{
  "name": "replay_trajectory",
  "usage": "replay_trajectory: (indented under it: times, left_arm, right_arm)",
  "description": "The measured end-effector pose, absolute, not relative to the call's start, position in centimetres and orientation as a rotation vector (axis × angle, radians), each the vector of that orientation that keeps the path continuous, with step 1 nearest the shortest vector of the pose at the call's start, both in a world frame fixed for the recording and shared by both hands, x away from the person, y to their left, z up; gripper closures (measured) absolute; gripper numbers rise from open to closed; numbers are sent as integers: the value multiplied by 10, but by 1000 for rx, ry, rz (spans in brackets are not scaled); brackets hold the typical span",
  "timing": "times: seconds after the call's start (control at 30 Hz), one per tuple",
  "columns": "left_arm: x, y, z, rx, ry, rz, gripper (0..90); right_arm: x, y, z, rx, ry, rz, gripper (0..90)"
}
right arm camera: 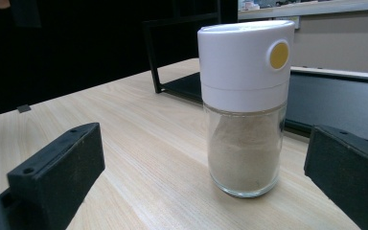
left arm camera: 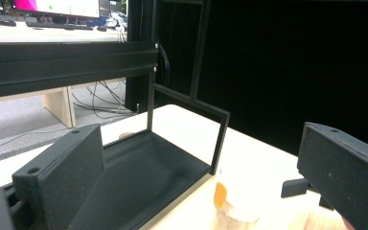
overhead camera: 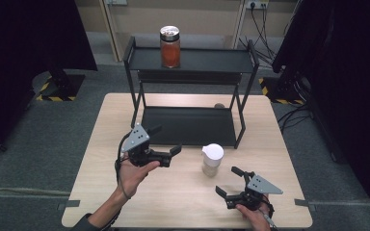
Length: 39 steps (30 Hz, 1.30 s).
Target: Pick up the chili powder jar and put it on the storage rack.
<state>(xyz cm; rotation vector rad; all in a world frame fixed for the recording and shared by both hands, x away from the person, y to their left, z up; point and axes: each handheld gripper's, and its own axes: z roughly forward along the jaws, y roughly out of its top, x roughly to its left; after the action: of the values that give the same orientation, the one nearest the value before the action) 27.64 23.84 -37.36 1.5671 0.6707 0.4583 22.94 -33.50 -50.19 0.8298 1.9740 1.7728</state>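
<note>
My right gripper point(overhead camera: 233, 181) has its jaws spread wide and holds nothing, and the white-capped shaker jar point(overhead camera: 212, 160) of pale powder stands upright on the table point(overhead camera: 101, 187) just ahead of it, centred in the gap as my right gripper view shows it point(right arm camera: 246, 110). I judge the step in hand to be taking that jar, so I would slide forward level until the glass body sits between both jaws, then close on the glass below the cap, not on the white top with its yellow button, which might turn or slip. My left gripper point(overhead camera: 166, 142) also stands open and empty, on the other side of the jar and a little farther back, next to the black rack point(overhead camera: 243, 120). The rack's lower tray lies just behind the jar, so a push too far could knock the jar against its edge. Well behind the jar, on the rack's top shelf, stands a jar of orange-red contents point(overhead camera: 170, 46).
</note>
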Motion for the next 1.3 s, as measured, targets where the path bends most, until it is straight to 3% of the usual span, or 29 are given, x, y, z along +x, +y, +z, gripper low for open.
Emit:
replay_trajectory:
  times: [1.3]
  left_arm:
    - [244,249,-452,1571,676,451,18]
  right_arm:
    - [230,-335,-501,829,1978,1767,4]
